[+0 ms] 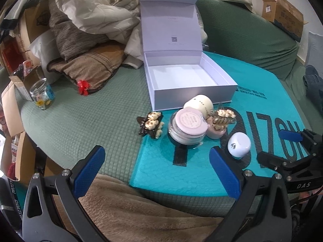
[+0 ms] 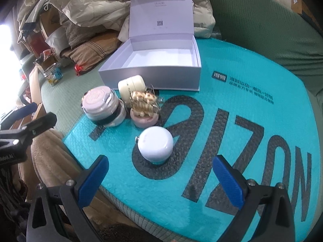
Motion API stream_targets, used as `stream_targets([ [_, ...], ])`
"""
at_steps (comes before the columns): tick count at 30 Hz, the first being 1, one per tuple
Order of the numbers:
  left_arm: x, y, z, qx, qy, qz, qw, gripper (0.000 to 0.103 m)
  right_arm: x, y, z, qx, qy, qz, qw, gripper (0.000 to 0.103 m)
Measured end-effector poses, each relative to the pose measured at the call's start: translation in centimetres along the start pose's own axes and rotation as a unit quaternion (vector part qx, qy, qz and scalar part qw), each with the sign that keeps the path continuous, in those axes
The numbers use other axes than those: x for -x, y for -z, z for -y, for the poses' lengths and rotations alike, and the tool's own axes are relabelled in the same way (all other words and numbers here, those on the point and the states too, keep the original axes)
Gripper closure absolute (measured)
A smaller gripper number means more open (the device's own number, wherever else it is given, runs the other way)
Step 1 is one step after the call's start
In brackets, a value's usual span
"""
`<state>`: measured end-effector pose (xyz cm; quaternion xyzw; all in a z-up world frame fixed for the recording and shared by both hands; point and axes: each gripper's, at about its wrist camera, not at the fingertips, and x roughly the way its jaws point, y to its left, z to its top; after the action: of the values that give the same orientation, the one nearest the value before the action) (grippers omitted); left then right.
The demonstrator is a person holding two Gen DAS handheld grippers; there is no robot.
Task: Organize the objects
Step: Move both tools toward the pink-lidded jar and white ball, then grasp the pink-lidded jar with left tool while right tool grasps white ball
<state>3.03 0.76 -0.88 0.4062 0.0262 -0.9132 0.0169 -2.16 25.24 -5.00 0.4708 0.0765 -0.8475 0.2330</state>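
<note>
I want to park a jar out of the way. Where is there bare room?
The white box is empty inside. The teal mat lies bare right of the white round case. The green cover is bare left of the dark hair clip. The pink-lidded jar sits in a crowded cluster.

Left wrist view: low behind the left claw [image 1: 157, 173], facing forward and slightly down over the teal bubble-wrap mailer [image 1: 268, 109]; close range.
Right wrist view: low behind the right claw [image 2: 161, 181], further right on the mailer [image 2: 252, 64], facing forward; nearer the small white round container [image 2: 155, 144].
Shared: open white cardboard gift box [image 1: 191, 95], pink-lidded glass jar [image 1: 188, 129], white container [image 1: 239, 144].
Cross-sight: each view catches the other claw at its edge.
</note>
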Motion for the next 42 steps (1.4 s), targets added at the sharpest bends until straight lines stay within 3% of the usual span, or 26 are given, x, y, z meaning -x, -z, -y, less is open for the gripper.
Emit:
stream_targets([
  [8,-1.4,-0.2,0.8,-0.005,0.021,-0.009,0.9997,0.001,-2.1,0.4,0.7,0.006,-0.009,-0.011,1.0,0.001],
  [16,-3.3,-0.9,1.2,-0.011,0.035,-0.018,0.9991,0.008,-4.7,0.2,0.9,0.014,-0.019,-0.033,0.999,0.014],
  [30,-6.8,-2.5,2.1,-0.027,0.075,-0.034,0.9962,0.02,-7.0,-0.8,1.2,0.027,-0.038,-0.039,0.998,0.026],
  [37,-7.8,-3.0,2.7,-0.032,0.095,-0.04,0.9942,0.033,-7.2,-1.0,1.0,0.038,-0.037,-0.035,0.998,0.026],
  [42,-8.4,-3.0,2.7,-0.031,0.107,-0.05,0.9926,0.035,-7.3,-1.2,1.1,0.04,-0.035,-0.034,0.998,0.026],
])
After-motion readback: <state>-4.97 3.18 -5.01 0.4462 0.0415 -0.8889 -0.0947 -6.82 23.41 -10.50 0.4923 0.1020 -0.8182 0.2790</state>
